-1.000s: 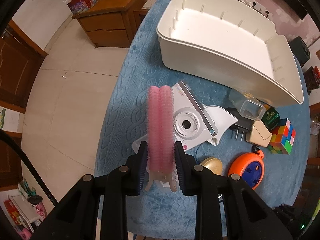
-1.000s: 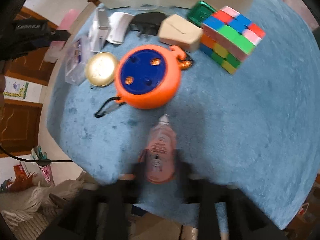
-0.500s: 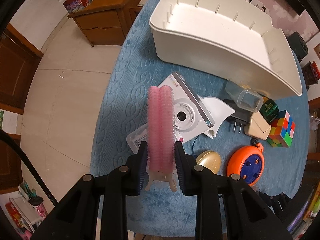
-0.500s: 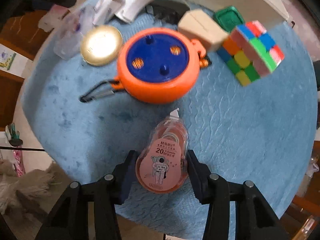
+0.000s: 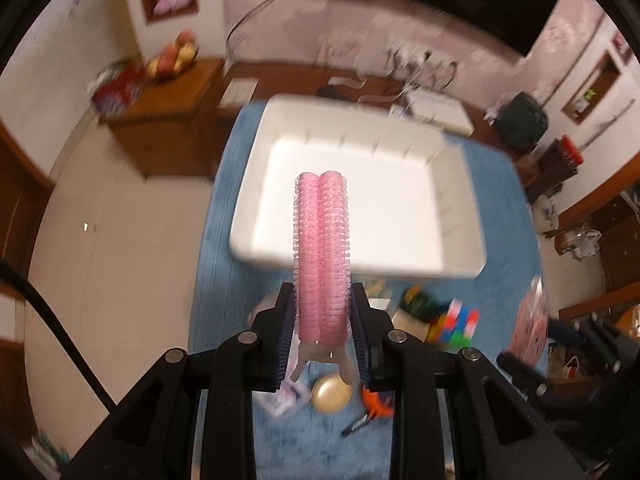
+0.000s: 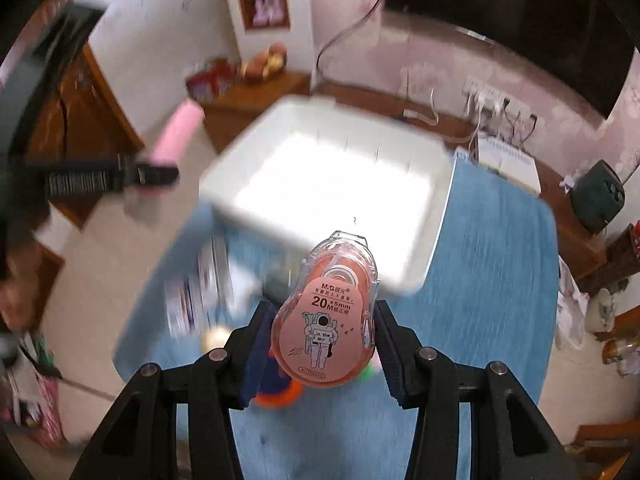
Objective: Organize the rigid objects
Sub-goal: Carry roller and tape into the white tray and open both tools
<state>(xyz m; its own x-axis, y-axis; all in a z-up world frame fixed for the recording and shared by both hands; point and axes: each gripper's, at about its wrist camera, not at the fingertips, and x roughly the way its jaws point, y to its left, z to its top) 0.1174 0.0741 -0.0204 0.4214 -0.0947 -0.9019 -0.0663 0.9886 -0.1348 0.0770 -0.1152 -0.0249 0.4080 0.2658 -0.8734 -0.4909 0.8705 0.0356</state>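
Note:
My left gripper (image 5: 322,320) is shut on a pink bristly hair-roller clip (image 5: 322,252) and holds it in the air, pointing at the white bin (image 5: 460,268). My right gripper (image 6: 324,340) is shut on an orange correction tape dispenser (image 6: 326,320), lifted above the blue mat (image 6: 488,280) in front of the same white bin (image 6: 224,196). The left gripper with the pink clip (image 6: 176,136) shows at the left of the right wrist view. The right gripper's dispenser (image 5: 530,328) shows blurred at the right of the left wrist view.
On the mat below lie a gold round tin (image 5: 331,394), an orange cord reel (image 5: 376,402), a colour cube (image 5: 456,324) and other small items, all blurred. A wooden cabinet (image 5: 168,128) stands beyond the table's left side. A shelf with cables (image 6: 508,156) is behind the bin.
Both grippers have risen and tilted up toward the white bin, each still holding its object. The correction tape has left the mat. Both views are now motion-blurred.

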